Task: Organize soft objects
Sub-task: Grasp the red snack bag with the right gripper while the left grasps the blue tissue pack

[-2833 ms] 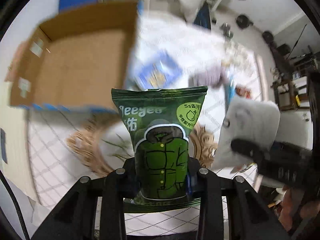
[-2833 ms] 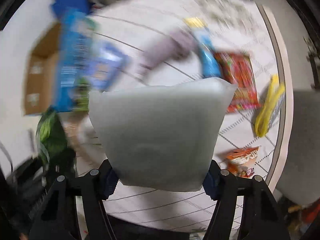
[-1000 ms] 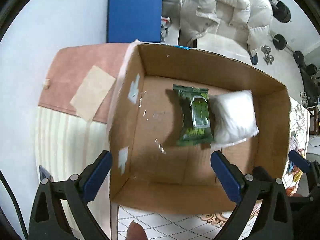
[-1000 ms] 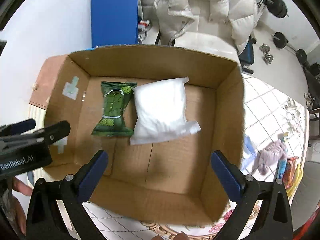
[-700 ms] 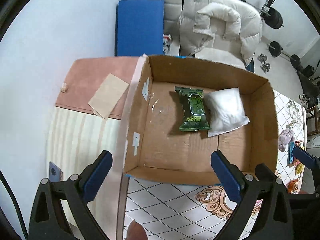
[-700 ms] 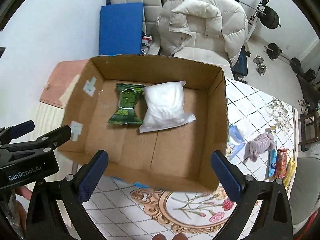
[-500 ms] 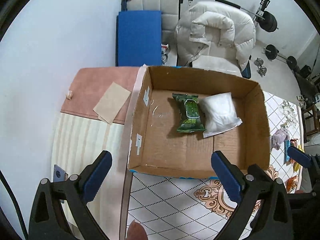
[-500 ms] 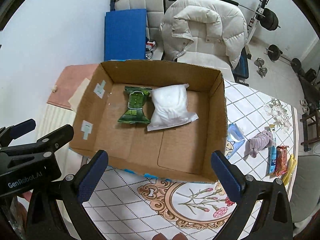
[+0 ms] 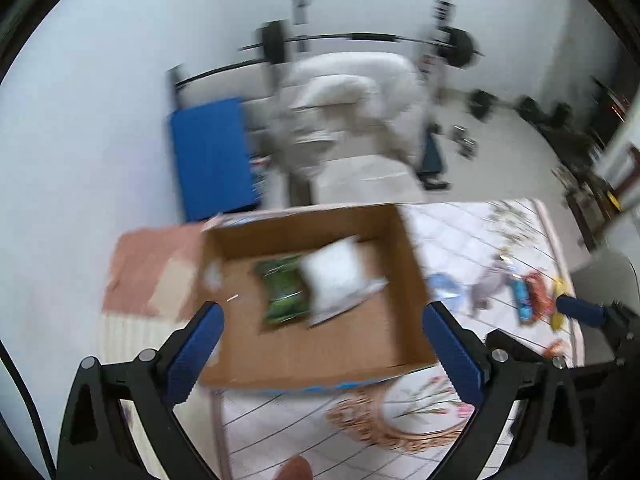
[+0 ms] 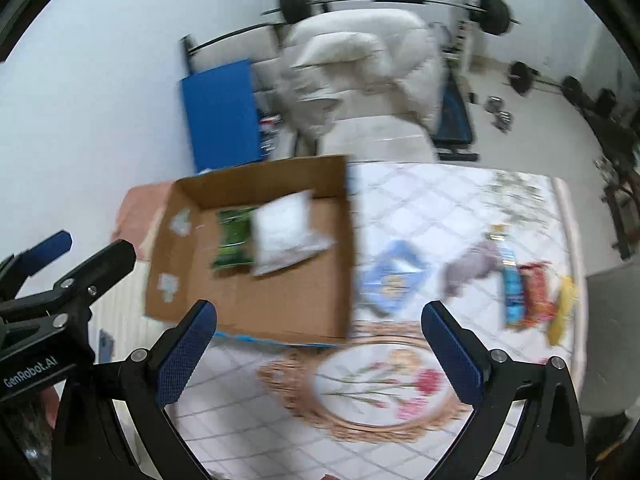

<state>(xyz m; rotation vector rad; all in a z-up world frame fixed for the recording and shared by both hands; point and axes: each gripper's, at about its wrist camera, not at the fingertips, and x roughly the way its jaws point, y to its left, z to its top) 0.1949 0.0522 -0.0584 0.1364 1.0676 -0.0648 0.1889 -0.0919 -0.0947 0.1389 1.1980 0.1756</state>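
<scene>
An open cardboard box [image 9: 360, 344] [image 10: 280, 312] stands on the patterned table. Inside lie a green packet [image 9: 283, 294] [image 10: 234, 240] and a white soft pack [image 9: 340, 276] [image 10: 286, 230], side by side. My left gripper [image 9: 320, 346] is open and empty, held above the box's near side. My right gripper [image 10: 316, 346] is open and empty, above the table in front of the box. On the table to the right lie a blue packet [image 10: 394, 280], a grey plush toy [image 10: 468, 268], a blue tube [image 10: 510, 280], a red packet [image 10: 538, 296] and a yellow item [image 10: 564, 308].
A white padded jacket [image 10: 360, 68] hangs over a weight bench behind the table. A blue mat [image 10: 224, 112] leans on the wall. A barbell [image 10: 380, 0] and dumbbells are at the back. A pink mat [image 9: 152, 268] lies left of the box.
Both grippers have pulled back and up from the box and tilted toward the room. The box looks smaller, and more of the table and its loose items is in view. The frames are blurred.
</scene>
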